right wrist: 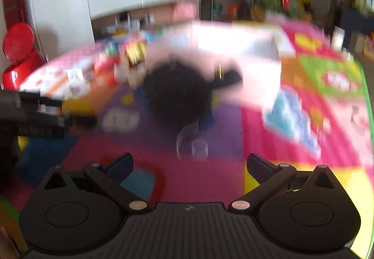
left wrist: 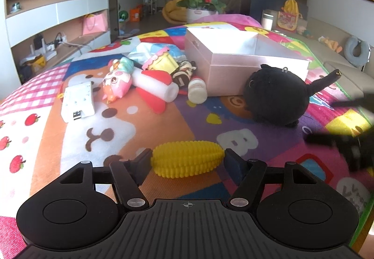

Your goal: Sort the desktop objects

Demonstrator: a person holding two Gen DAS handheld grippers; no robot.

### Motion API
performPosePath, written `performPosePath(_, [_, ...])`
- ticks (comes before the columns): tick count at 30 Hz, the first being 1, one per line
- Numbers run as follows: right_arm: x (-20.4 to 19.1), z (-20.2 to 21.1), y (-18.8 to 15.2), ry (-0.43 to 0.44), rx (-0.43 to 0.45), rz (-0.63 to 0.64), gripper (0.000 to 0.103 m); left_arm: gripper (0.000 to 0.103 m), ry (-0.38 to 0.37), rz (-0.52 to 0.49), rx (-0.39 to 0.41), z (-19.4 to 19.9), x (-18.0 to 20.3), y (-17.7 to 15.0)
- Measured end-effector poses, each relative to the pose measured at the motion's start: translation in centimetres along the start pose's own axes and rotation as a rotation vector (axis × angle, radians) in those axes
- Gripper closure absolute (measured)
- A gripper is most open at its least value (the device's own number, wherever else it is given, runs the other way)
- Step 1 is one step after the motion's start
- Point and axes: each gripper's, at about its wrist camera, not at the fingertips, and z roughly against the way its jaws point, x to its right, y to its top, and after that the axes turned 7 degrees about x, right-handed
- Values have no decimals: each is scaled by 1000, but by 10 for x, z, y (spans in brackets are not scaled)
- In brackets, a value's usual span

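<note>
From our left wrist view, the left gripper (left wrist: 188,159) is clamped on a yellow toy corn cob (left wrist: 187,158), one pad at each end; it lies crosswise on the patterned mat (left wrist: 58,142). Beyond the corn sit a black plush cat (left wrist: 275,95) and an open white box (left wrist: 245,60), with a small white bottle (left wrist: 197,92) and a toy heap left of the box.

From our right wrist view, blurred, the right gripper (right wrist: 189,165) stands apart and empty, the plush cat (right wrist: 180,95) ahead.
</note>
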Motion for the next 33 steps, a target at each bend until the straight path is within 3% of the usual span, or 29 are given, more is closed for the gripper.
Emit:
performPosePath(2, [-5,-10,13,-8,45,56,0,31,-1,6,-6,2,-2,-2])
performPosePath(7, [-9,-54,31,14,9,63,0,31,0,16,-6,10,-6,-3])
performPosePath(9, [-10,-61,32,12,-9,60,10,31,-1,12,-2,13,-6,-2])
performPosePath(10, [-10,-61,33,32,-27,58,29,31,-6,9,0,15,-6,-2])
performPosePath(11, [-9,-58,34,49,-42,47,34,31,-12,7,1,16,-5,-2])
performPosePath(17, [4,5,53,90,-3,-7,35,31,-82,-46,48,19,13,20])
performPosePath(22, [45,50,114,14,164,-112,34,31,-122,-142,234,7,39,84])
performPosePath(26, [82,35,165,-12,226,-231,34,29,-124,-153,344,-26,55,134])
performPosePath(27, [88,26,176,-11,229,-257,34,19,-115,-151,352,-36,57,144])
performPosePath(28, [94,16,186,-3,233,-279,34,7,-111,-149,346,-46,56,152])
performPosePath(30, [102,-7,202,0,229,-306,26,7,-95,-121,327,-56,49,158])
performPosePath(33, [105,-20,202,-58,238,-313,20,3,-77,-84,294,-45,30,143])
